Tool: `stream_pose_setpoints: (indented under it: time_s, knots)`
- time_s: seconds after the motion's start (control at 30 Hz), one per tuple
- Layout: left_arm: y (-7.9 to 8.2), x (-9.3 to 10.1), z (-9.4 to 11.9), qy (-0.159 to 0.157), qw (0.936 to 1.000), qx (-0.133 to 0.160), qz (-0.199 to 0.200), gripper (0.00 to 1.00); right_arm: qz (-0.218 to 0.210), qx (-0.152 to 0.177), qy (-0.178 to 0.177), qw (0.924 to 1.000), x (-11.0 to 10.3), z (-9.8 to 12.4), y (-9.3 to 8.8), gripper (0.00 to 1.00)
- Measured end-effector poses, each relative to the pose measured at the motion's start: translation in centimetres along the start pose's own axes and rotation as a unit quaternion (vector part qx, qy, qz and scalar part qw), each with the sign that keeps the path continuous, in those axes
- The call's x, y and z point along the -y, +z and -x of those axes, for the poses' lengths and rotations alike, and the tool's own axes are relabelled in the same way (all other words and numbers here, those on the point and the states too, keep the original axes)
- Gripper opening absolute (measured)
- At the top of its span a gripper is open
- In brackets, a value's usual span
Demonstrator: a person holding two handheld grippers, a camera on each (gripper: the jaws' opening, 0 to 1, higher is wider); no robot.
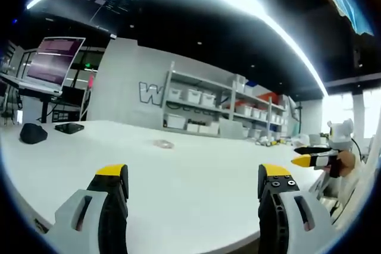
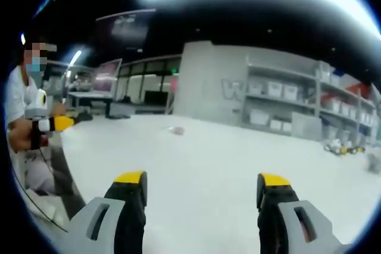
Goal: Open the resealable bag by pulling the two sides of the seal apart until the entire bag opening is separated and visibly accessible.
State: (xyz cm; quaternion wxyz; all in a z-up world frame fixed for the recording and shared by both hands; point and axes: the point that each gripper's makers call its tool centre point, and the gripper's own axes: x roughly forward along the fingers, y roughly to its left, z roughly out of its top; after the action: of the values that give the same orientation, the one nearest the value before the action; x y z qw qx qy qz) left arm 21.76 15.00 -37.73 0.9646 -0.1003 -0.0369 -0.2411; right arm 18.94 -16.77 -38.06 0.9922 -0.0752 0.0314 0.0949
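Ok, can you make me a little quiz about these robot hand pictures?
1. True or false: the left gripper is shut on the bag.
2. The bag lies on the white table: A) near the grippers B) far off, out near the middle C) at the table's edge.
3. Fill in: the right gripper has its jaws ____.

Key: 1 false; 2 B; 3 open.

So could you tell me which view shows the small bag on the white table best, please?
The left gripper view: the bag lies nearer and larger there, a flat clear patch on the table. In the right gripper view it is a small, blurred speck farther off.
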Motion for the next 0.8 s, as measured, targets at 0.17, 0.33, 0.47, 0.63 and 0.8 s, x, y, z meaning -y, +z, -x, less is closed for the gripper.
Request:
stream_pose_setpoints:
  time_s: [0.17, 0.33, 0.47, 0.63, 0.8]
  knots:
    - [-0.20, 0.08, -0.05, -0.002, 1.0000, -0.003, 0.000, 0.88, 0.000, 0.000, 0.001, 1.0000, -0.06, -0.04, -0.01, 0.75]
    - [-0.05, 0.13, -0.10, -0.003, 1.0000, -0.001, -0.001, 0.88, 0.000, -0.001, 0.002, 1.0000, -0.23, -0.07, -0.05, 0.75]
    - [-0.03, 0.06, -0.09, -0.003, 1.0000, -0.002, -0.001, 0.88, 0.000, -0.002, 0.004, 1.0000, -0.34, -0.09, -0.08, 0.75]
    - [-0.03, -0.05, -0.05, -0.001, 1.0000, -0.002, -0.001, 0.88, -0.001, -0.003, 0.005, 1.0000, -0.53, -0.17, -0.12, 0.75]
    - [-0.35, -0.06, -0.12, -0.001, 1.0000, -0.007, -0.002, 0.88, 0.001, -0.004, 0.006, 1.0000, -0.58, -0.18, -0.11, 0.75]
